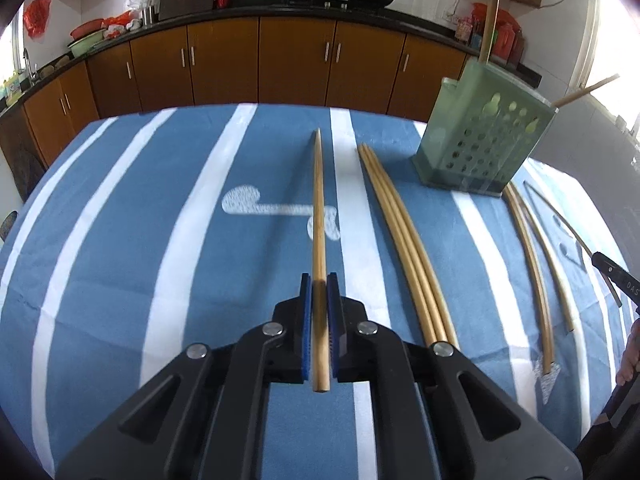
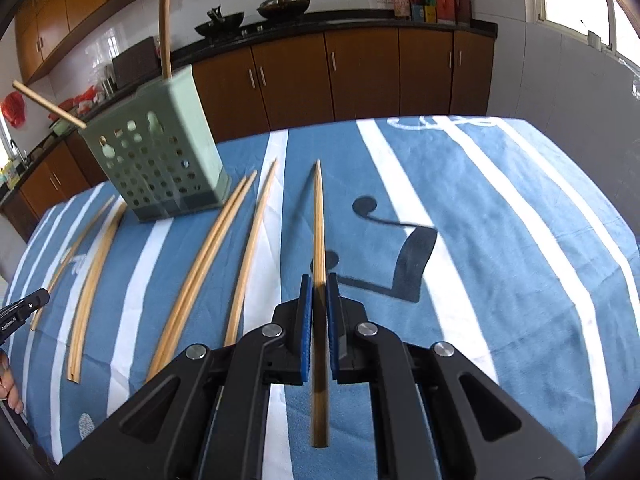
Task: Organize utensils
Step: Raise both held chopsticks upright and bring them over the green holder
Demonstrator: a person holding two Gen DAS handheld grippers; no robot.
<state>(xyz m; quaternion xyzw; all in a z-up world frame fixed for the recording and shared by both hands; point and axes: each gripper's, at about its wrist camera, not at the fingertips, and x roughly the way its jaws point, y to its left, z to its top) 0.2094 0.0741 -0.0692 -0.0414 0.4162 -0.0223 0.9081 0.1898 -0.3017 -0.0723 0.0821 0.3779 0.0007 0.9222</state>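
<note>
Near the green perforated holder (image 1: 484,140), on the striped cloth (image 1: 160,220): left gripper (image 1: 319,280) clamped on one chopstick (image 1: 319,208); right gripper (image 2: 319,284) clamped on another chopstick (image 2: 319,220). Probably light, stiff, smooth; held toward thick end. Pale bamboo, tapered. Loose chopsticks (image 1: 400,220) beside holder; two already inside.

1. My left gripper (image 1: 319,284) is matte black plastic with angular linkage arms, triangular cut-outs and round silver pivot screws.
2. Its fingers (image 1: 306,320) carry ribbed blue pads.
3. My right gripper (image 2: 319,286) looks identical.
4. Bare skin shows at both frames' edges.
</note>
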